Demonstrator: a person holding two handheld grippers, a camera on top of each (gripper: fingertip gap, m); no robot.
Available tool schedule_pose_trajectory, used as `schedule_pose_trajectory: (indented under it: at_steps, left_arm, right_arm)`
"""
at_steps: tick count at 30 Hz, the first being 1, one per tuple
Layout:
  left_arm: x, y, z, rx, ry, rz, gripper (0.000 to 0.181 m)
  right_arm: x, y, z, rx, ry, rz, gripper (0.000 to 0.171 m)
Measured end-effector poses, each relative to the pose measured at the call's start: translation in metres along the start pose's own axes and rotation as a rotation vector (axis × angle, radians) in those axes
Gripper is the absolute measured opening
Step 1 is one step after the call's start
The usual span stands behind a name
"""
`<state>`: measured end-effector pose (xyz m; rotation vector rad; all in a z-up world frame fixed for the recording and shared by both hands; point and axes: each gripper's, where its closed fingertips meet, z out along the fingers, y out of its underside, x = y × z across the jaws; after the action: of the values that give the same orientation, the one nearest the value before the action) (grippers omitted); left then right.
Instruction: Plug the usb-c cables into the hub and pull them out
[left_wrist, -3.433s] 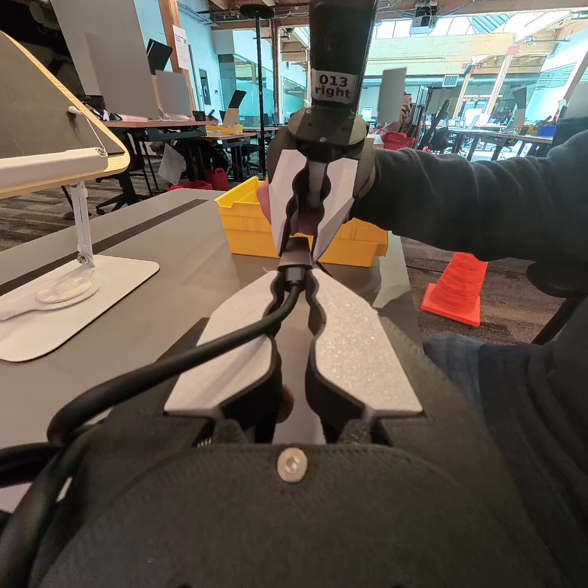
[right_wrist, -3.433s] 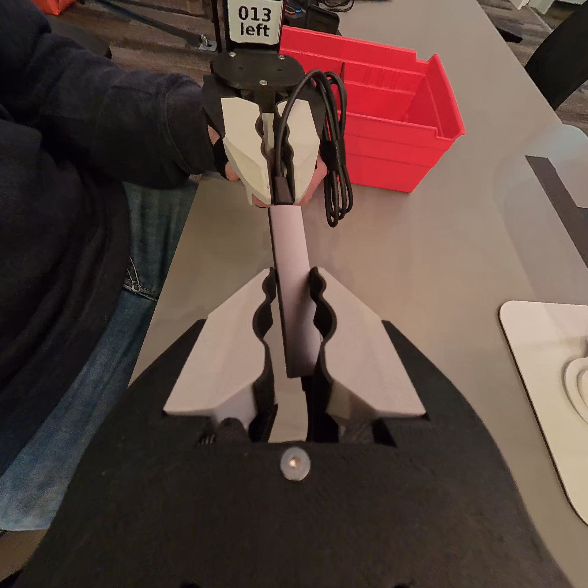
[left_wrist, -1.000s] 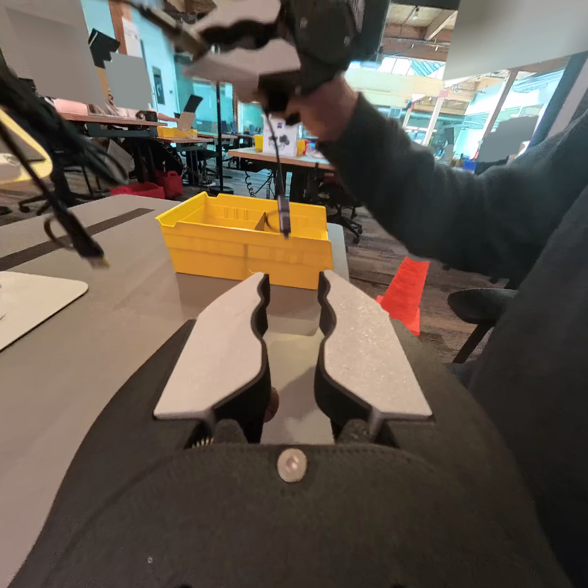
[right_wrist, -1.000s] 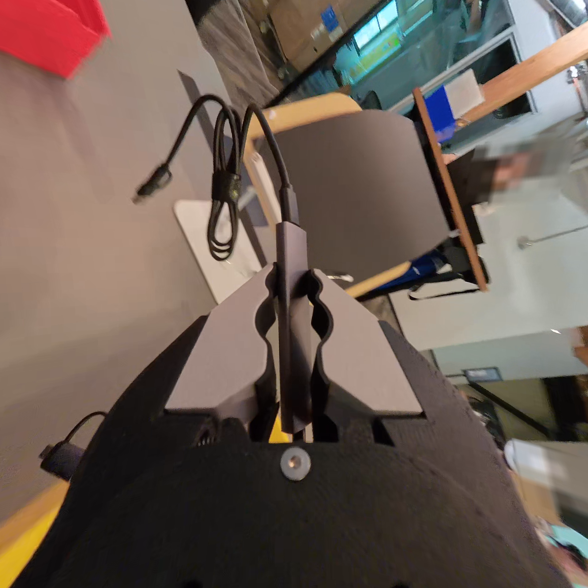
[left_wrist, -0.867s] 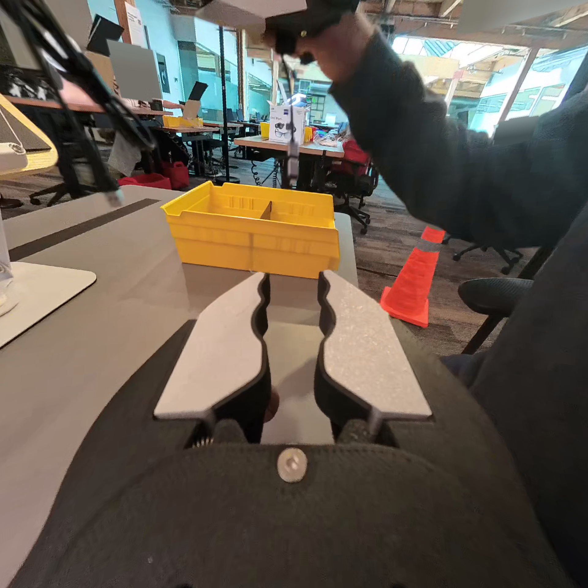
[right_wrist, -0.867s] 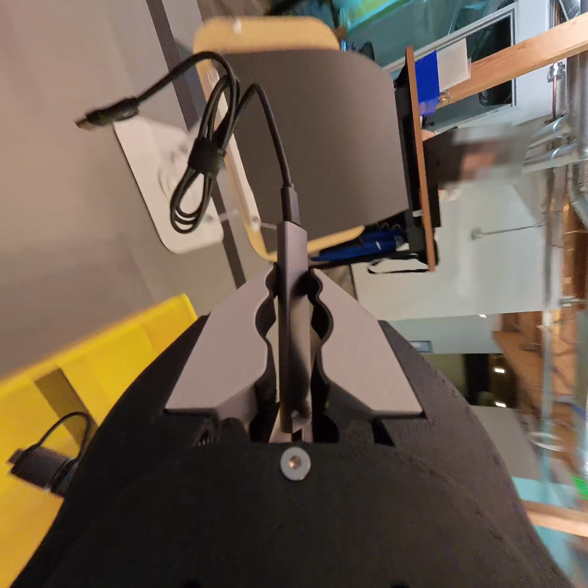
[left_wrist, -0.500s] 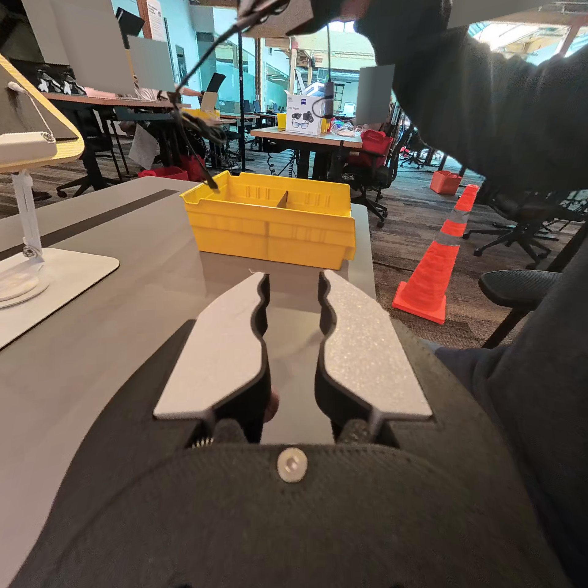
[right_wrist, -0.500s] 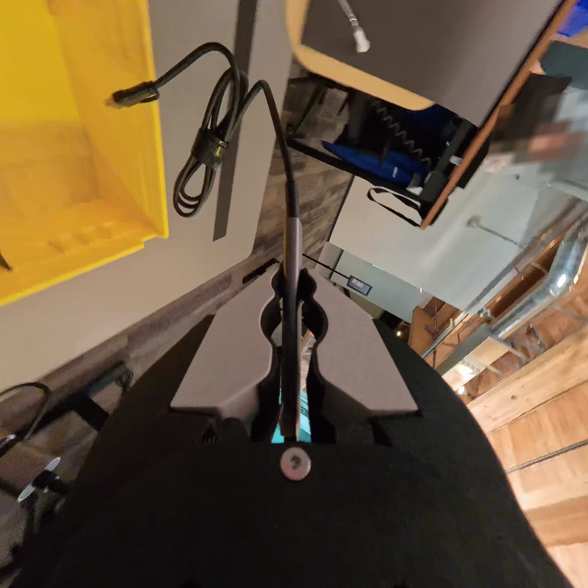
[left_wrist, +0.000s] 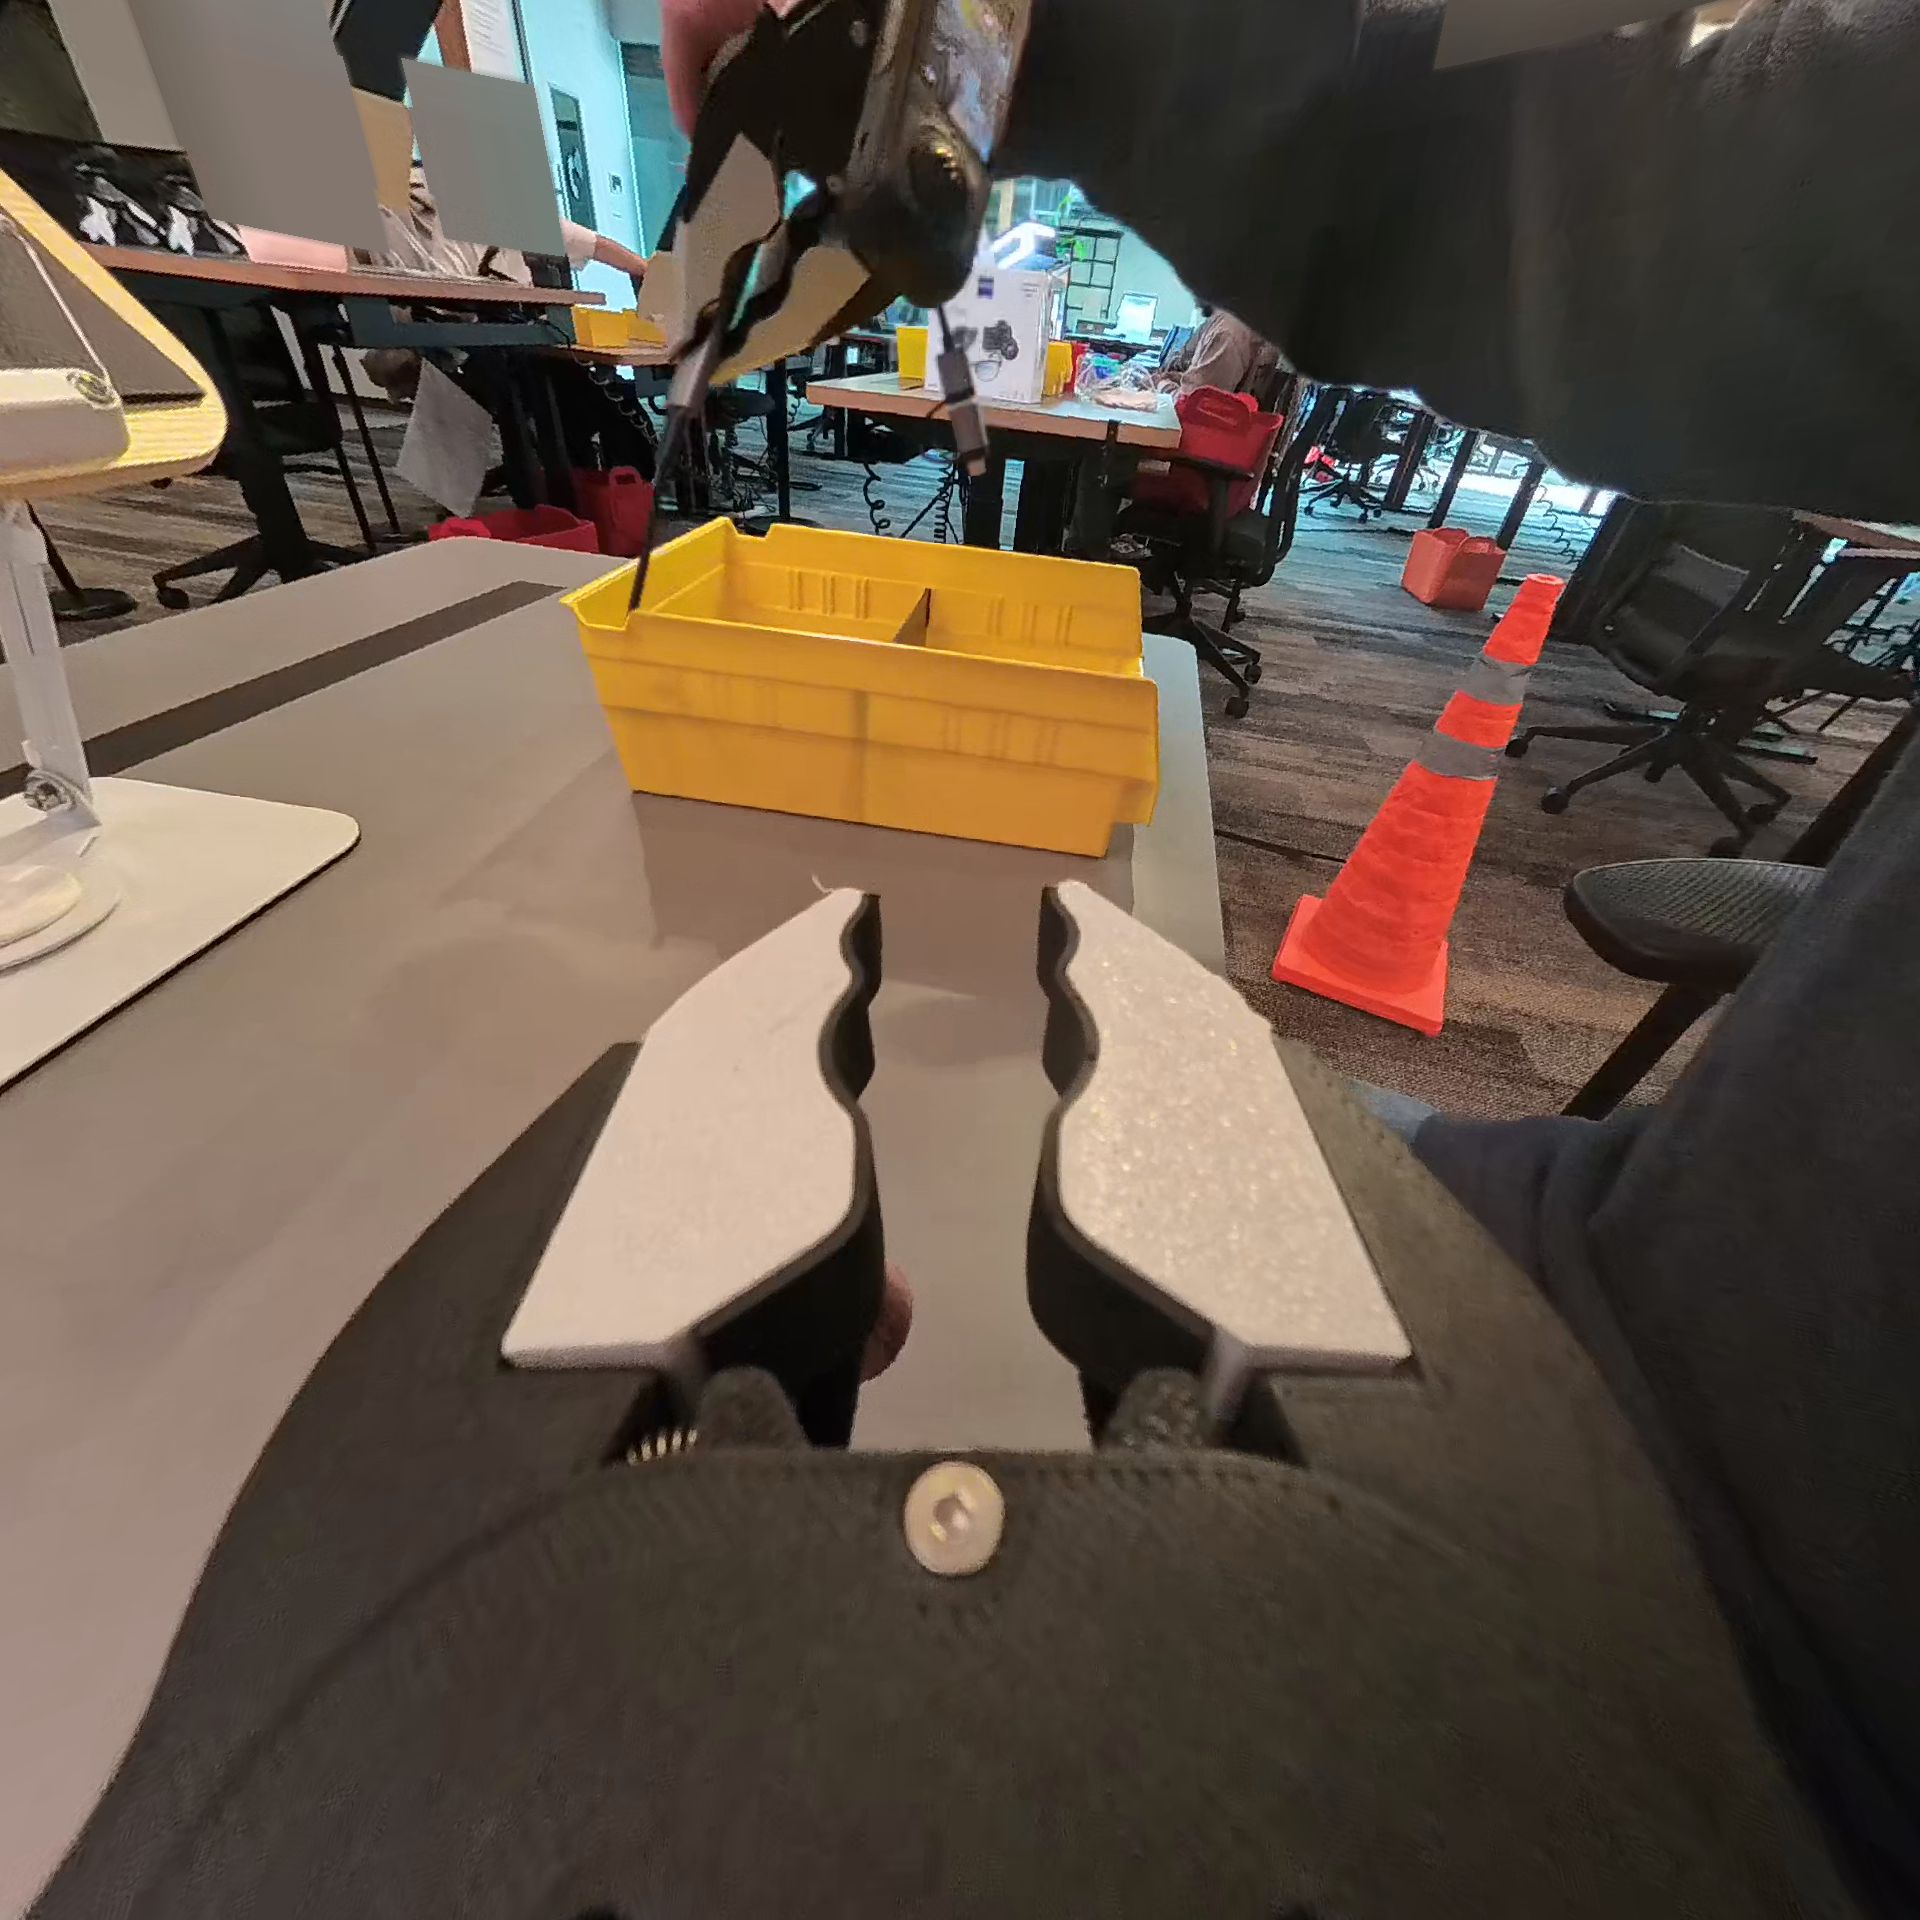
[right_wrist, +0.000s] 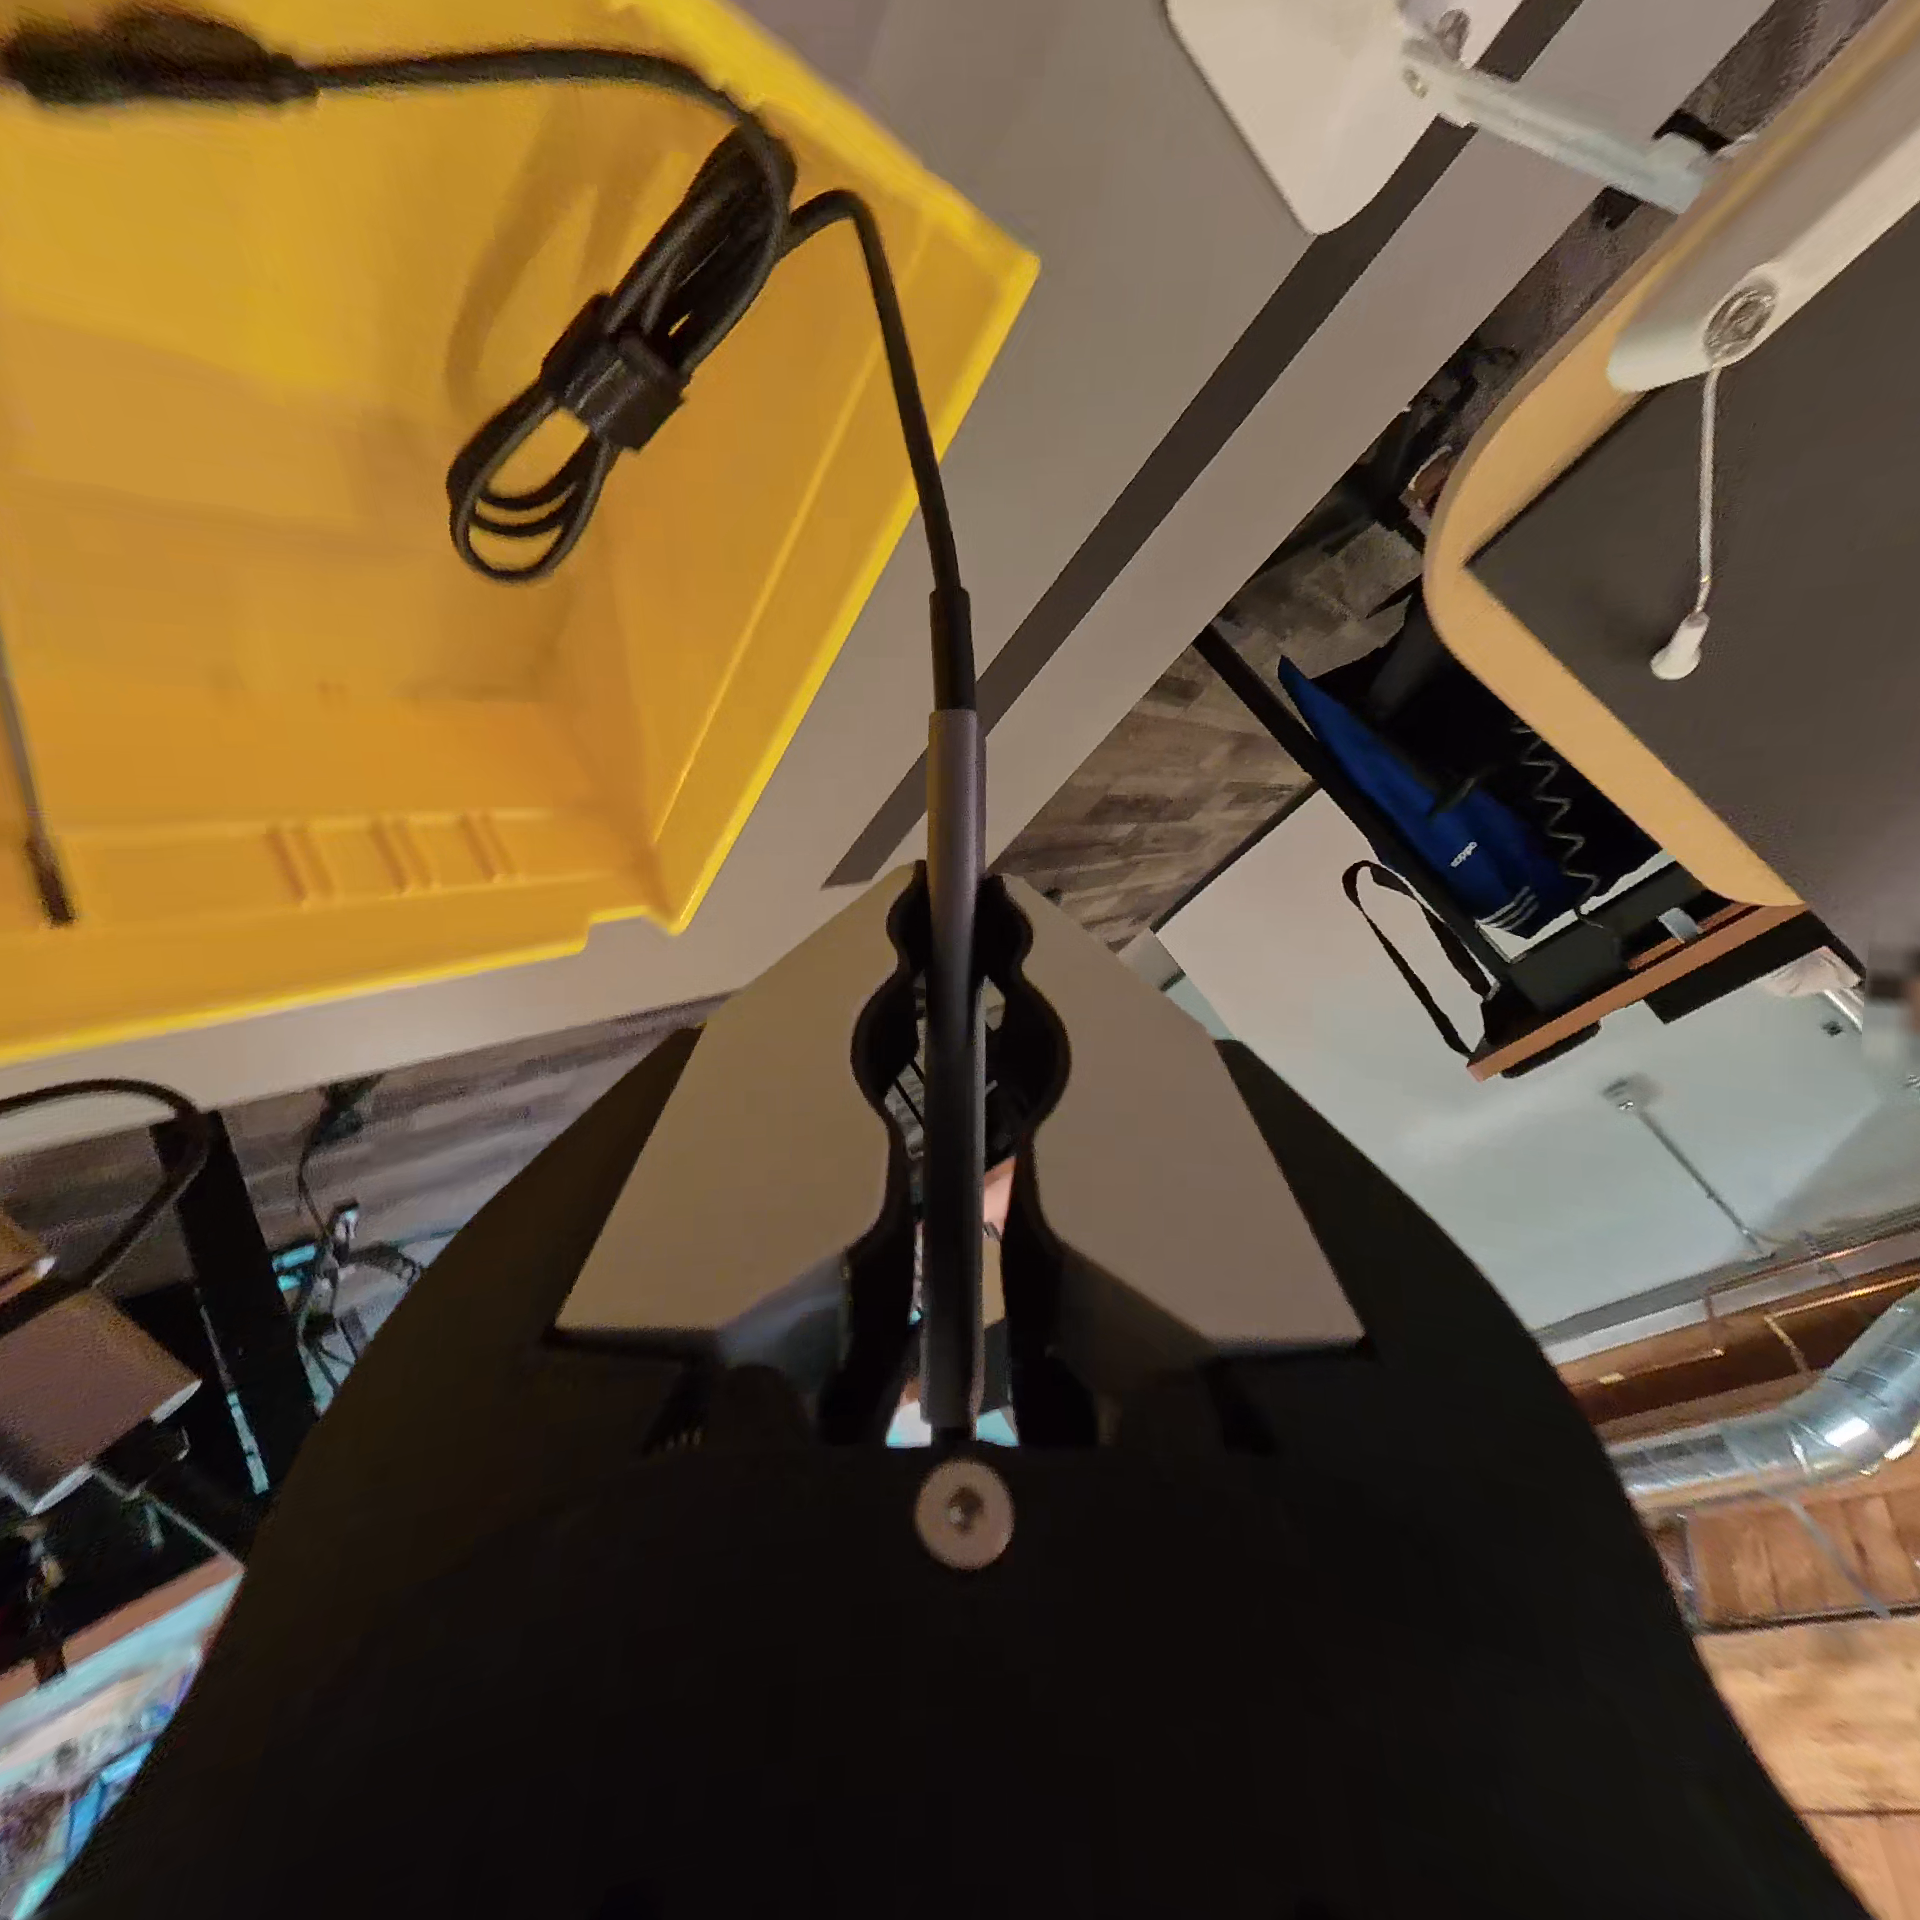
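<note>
Jaws of the right gripper (right_wrist: 954, 914) clamp the slim grey metal hub (right_wrist: 954, 1039) edge-on above the yellow plastic bin (left_wrist: 883, 707) on the grey worktop (left_wrist: 364, 987). A bundled black usb-c cable (right_wrist: 582, 416) hangs plugged into the hub's far end, over the bin. Left gripper (left_wrist: 956, 914) jaws stand parted and empty.

- Your left gripper (left_wrist: 956, 914) hovers low over the grey table (left_wrist: 312, 1039), its jaws apart with nothing between them, just in front of the yellow bin (left_wrist: 873, 707).
- Above the yellow bin, your right gripper (left_wrist: 727, 312) pinches the hub (left_wrist: 688, 374); a black cable (left_wrist: 649, 509) hangs from it into the bin's left compartment.
</note>
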<state>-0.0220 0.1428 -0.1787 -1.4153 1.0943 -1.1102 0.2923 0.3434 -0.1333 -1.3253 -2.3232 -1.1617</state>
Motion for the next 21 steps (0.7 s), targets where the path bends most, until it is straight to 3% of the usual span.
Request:
schedule_pose_trajectory:
  at_steps: [5, 16, 21]
  left_arm:
    - [-0.002, 0.001, -0.001, 0.005, -0.004, -0.006, 0.028]
    - [-0.006, 0.009, 0.005, 0.001, 0.009, -0.024, 0.028]
    - [-0.005, 0.01, 0.007, -0.014, 0.006, -0.021, 0.028]
  right_arm:
    - [0.014, -0.009, 0.031, 0.04, 0.06, 0.187, 0.006]
    - [0.006, 0.005, 0.068, 0.044, 0.413, 0.612, 0.008]
    - [-0.016, -0.006, 0.08, 0.113, 0.341, 0.791, 0.007]
